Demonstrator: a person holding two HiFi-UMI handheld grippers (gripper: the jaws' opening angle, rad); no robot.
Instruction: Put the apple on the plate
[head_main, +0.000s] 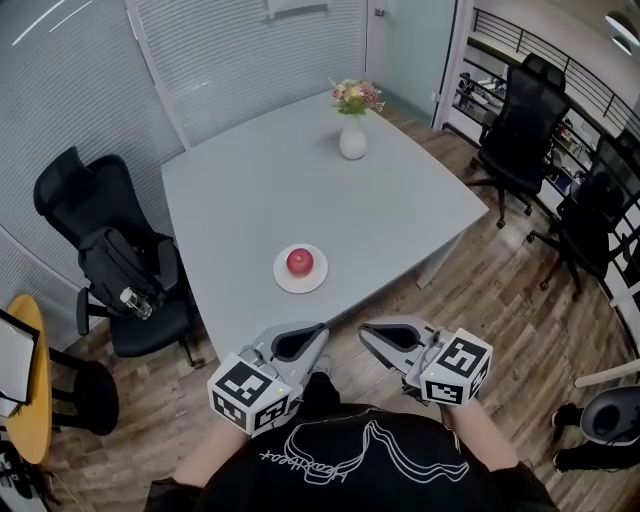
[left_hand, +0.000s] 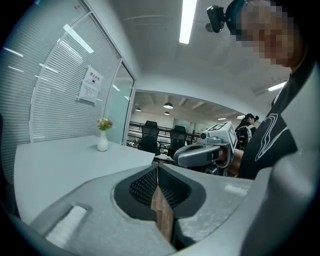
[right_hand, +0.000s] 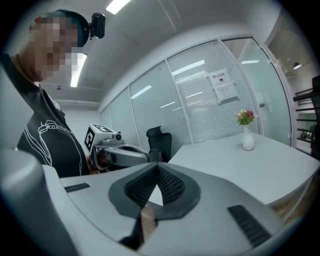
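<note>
A red apple (head_main: 299, 262) rests on a small white plate (head_main: 282, 281) near the front of the grey table (head_main: 240, 190). Both grippers hover below the table's front edge, close to the person's chest, away from the apple. My left gripper (head_main: 322, 333) (left_hand: 157, 168) is shut with nothing between its jaws. My right gripper (head_main: 364, 333) (right_hand: 157, 165) is also shut and empty. Their tips point toward each other with a small gap between. Neither gripper view shows the apple or the plate.
A white vase of flowers (head_main: 352, 135) (left_hand: 102, 139) (right_hand: 247, 134) stands at the table's far end. A black chair with a bag (head_main: 115, 265) sits left of the table, and more black chairs (head_main: 520, 120) stand right. A yellow round table (head_main: 30, 400) is at far left.
</note>
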